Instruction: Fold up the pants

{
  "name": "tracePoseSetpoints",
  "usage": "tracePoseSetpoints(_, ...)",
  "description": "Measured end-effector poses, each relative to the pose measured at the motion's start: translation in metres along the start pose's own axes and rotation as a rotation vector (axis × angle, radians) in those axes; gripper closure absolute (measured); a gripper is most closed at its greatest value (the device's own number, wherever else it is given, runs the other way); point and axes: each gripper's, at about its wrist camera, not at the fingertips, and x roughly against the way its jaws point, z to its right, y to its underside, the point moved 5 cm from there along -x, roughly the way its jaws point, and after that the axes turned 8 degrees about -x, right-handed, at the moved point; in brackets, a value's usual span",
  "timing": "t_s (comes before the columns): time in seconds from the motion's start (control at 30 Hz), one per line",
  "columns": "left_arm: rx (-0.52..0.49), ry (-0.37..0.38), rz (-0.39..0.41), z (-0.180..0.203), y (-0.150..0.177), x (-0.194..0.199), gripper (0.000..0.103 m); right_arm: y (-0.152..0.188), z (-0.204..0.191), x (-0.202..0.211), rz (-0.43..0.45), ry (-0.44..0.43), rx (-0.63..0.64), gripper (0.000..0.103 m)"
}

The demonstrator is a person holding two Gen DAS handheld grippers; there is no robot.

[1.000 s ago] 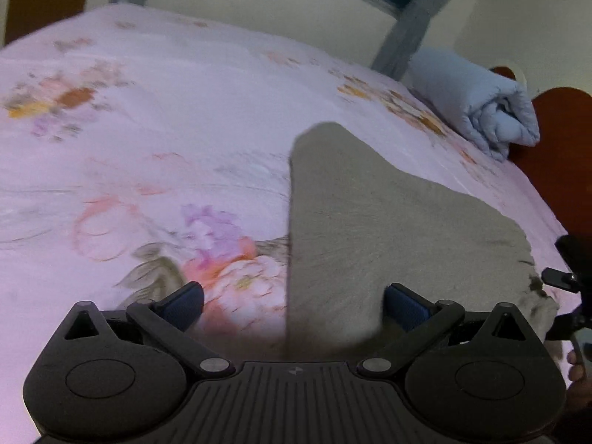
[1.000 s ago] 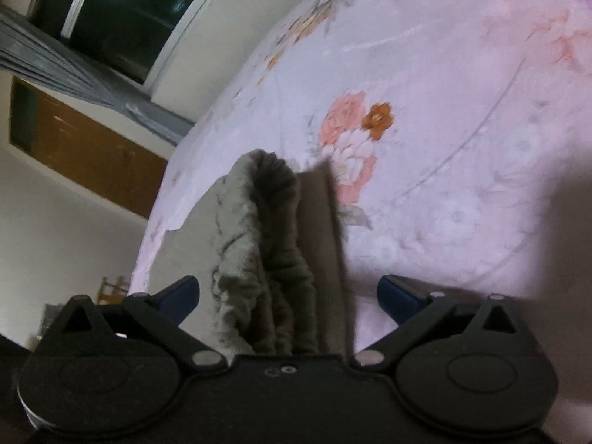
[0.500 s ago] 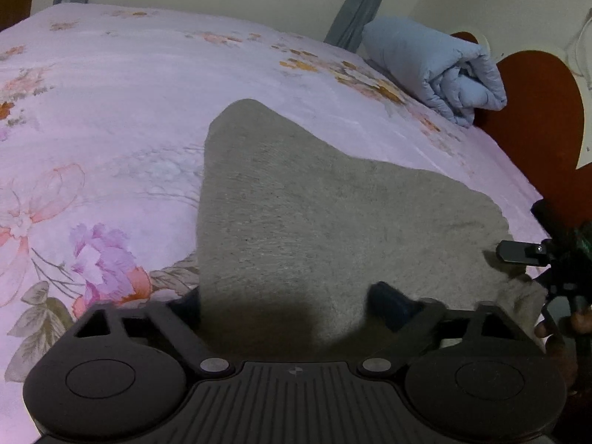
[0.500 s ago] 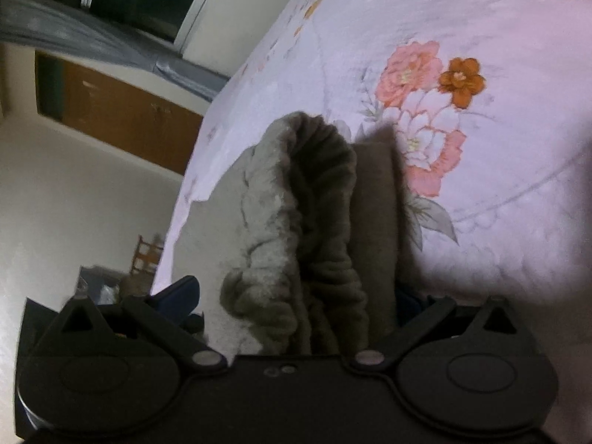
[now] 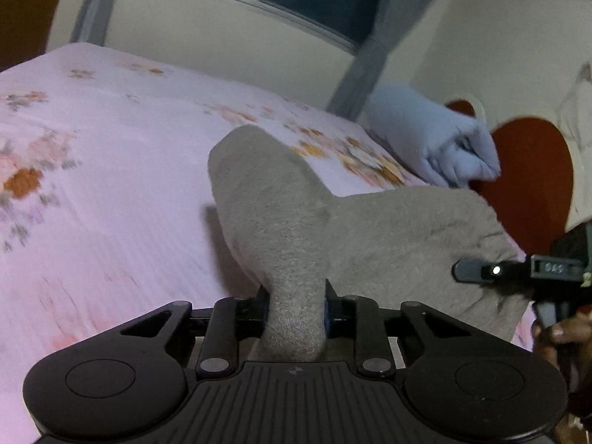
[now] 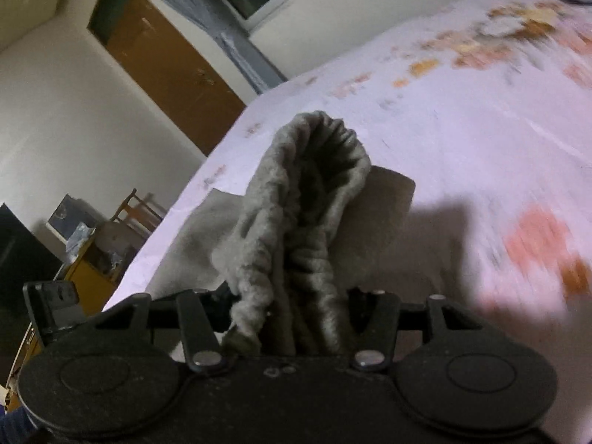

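Both tongs have just been closing: left tongs [image 5: 296,312] clenched on the grey fleece pants' [image 5: 388,244] leg; right tongs [image 6: 292,314] grasping their gathered waistband, lifted off the pink floral bed [image 5: 111,199]; bulky bunched cloth may slip free, skewing the fold.

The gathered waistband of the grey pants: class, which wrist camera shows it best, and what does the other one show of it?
The right wrist view shows the waistband best: its ruffled elastic opening rises from the right gripper, which is shut on it. The left wrist view shows only smooth grey cloth there, with the right gripper's black frame across it.
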Motion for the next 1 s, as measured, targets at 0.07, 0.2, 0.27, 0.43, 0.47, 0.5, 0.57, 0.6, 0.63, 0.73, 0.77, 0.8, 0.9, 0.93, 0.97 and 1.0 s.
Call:
tracePoseSetpoints(0.07, 0.020, -0.022, -0.039, -0.024, 0.000, -0.017, 0.065, -0.009, 0.015, -0.026, -0.046, -0.005, -0.037, 0.054)
tracePoseSetpoints(0.2, -0.018, -0.158, -0.094, -0.070, 0.037, -0.048, 0.000, 0.007, 0.078, -0.071, -0.082, 0.111, -0.114, 0.030)
tracePoseSetpoints(0.27, -0.019, -0.171, -0.077, -0.073, 0.039, -0.038, 0.000, 0.010, 0.080, -0.059, -0.055, 0.093, -0.118, 0.031)
tracePoseSetpoints(0.43, -0.101, -0.286, 0.002, -0.067, 0.041, 0.010, 0.000, 0.018, 0.073, 0.012, 0.084, 0.290, -0.030, 0.006)
tracePoseSetpoints(0.47, -0.123, -0.321, 0.035, -0.063, 0.043, 0.026, 0.000, 0.022, 0.069, 0.031, 0.122, 0.308, -0.006, 0.006)
tracePoseSetpoints(0.5, -0.137, -0.363, 0.054, -0.059, 0.045, 0.039, 0.000, 0.027, 0.062, 0.047, 0.150, 0.323, 0.031, 0.006)
tracePoseSetpoints(0.57, -0.145, -0.400, 0.094, -0.047, 0.051, 0.073, 0.000, 0.042, 0.041, 0.078, 0.203, 0.396, 0.121, 0.006)
tracePoseSetpoints(0.6, -0.139, -0.420, 0.117, -0.037, 0.055, 0.091, 0.000, 0.048, 0.032, 0.088, 0.202, 0.428, 0.149, 0.006)
tracePoseSetpoints(0.63, -0.148, -0.434, 0.125, -0.029, 0.060, 0.105, 0.000, 0.060, 0.022, 0.101, 0.219, 0.458, 0.177, 0.006)
tracePoseSetpoints(0.73, -0.158, -0.478, 0.150, -0.002, 0.074, 0.144, 0.000, 0.096, -0.013, 0.129, 0.274, 0.464, 0.300, 0.006)
tracePoseSetpoints(0.77, -0.151, -0.465, 0.175, 0.006, 0.081, 0.158, 0.000, 0.110, -0.023, 0.141, 0.314, 0.477, 0.302, 0.006)
tracePoseSetpoints(0.8, -0.155, -0.448, 0.187, 0.016, 0.089, 0.173, 0.000, 0.123, -0.032, 0.153, 0.342, 0.470, 0.306, 0.006)
tracePoseSetpoints(0.9, -0.136, -0.469, 0.226, 0.036, 0.107, 0.205, 0.000, 0.152, -0.051, 0.177, 0.439, 0.503, 0.314, 0.006)
tracePoseSetpoints(0.93, -0.131, -0.462, 0.232, 0.042, 0.115, 0.214, 0.000, 0.163, -0.058, 0.185, 0.466, 0.501, 0.341, 0.006)
tracePoseSetpoints(0.97, -0.138, -0.459, 0.235, 0.049, 0.124, 0.221, 0.000, 0.174, -0.063, 0.190, 0.480, 0.516, 0.376, 0.006)
tracePoseSetpoints(1.0, -0.157, -0.467, 0.223, 0.055, 0.135, 0.225, 0.000, 0.183, -0.065, 0.194, 0.484, 0.539, 0.407, 0.006)
